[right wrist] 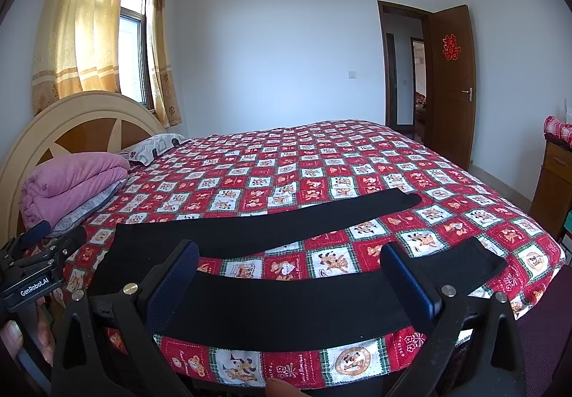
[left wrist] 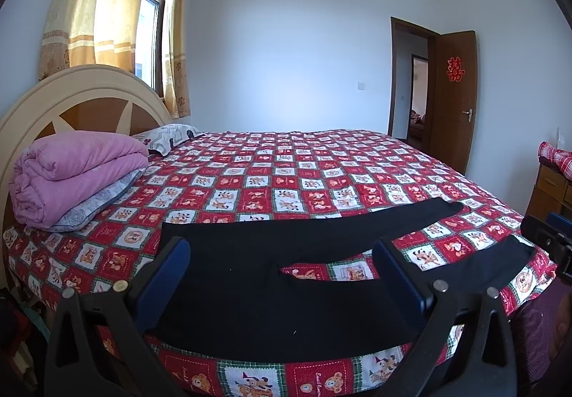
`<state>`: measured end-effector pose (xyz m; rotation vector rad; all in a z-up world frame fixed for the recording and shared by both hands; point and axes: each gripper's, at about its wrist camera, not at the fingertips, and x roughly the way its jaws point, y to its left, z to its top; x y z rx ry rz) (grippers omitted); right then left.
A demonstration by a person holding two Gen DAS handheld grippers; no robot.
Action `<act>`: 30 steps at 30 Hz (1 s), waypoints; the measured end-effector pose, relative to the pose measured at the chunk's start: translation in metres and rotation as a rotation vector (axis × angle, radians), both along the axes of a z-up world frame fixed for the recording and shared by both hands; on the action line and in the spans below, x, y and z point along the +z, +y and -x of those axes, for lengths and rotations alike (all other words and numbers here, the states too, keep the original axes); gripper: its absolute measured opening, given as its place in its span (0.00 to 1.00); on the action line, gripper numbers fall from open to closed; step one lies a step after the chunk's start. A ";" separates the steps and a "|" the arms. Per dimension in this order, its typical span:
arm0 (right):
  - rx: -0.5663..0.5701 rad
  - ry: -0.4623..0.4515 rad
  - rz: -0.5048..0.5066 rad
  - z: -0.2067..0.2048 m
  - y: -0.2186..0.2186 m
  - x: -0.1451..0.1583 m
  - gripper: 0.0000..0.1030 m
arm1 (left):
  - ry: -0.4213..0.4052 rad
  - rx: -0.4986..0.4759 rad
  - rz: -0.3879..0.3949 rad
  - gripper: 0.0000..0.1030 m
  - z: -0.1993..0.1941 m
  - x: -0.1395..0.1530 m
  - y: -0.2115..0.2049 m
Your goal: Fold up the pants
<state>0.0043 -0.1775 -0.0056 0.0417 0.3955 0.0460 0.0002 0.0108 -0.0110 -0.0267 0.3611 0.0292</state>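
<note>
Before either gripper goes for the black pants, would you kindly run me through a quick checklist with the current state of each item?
1. Pants lie flat on the bed, legs spread apart: ok.
2. Left gripper open, holding nothing: ok.
3. Right gripper open, holding nothing: ok.
4. Near leg's hem visible and unobstructed: ok.
5. Pink folded quilt apart from the pants: ok.
6. Waistband edge lying smooth: cannot tell, partly behind a finger.
</note>
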 end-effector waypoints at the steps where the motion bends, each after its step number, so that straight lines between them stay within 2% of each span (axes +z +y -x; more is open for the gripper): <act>1: 0.000 0.002 0.001 -0.001 0.000 -0.001 0.99 | 0.002 0.000 0.001 1.00 0.000 -0.001 0.000; 9: -0.005 0.034 0.019 -0.011 0.004 -0.012 0.99 | 0.043 0.001 0.005 1.00 -0.012 -0.017 -0.002; 13: -0.011 0.063 0.028 -0.020 0.005 -0.023 0.99 | 0.093 0.022 -0.016 1.00 -0.038 -0.035 0.014; 17: -0.001 0.125 0.033 -0.038 0.005 -0.043 0.99 | 0.121 0.144 -0.061 1.00 -0.079 -0.054 0.065; 21: 0.013 0.173 0.039 -0.052 0.005 -0.065 0.99 | 0.201 0.249 -0.007 1.00 -0.130 -0.070 0.143; 25: 0.012 0.192 0.052 -0.064 0.006 -0.083 0.99 | 0.261 0.228 -0.008 0.98 -0.174 -0.085 0.184; 28: 0.001 0.220 0.077 -0.074 0.006 -0.098 0.99 | 0.308 0.183 -0.006 0.88 -0.206 -0.097 0.195; 30: 0.000 0.250 0.091 -0.082 0.005 -0.108 0.99 | 0.331 0.162 -0.001 0.87 -0.223 -0.105 0.202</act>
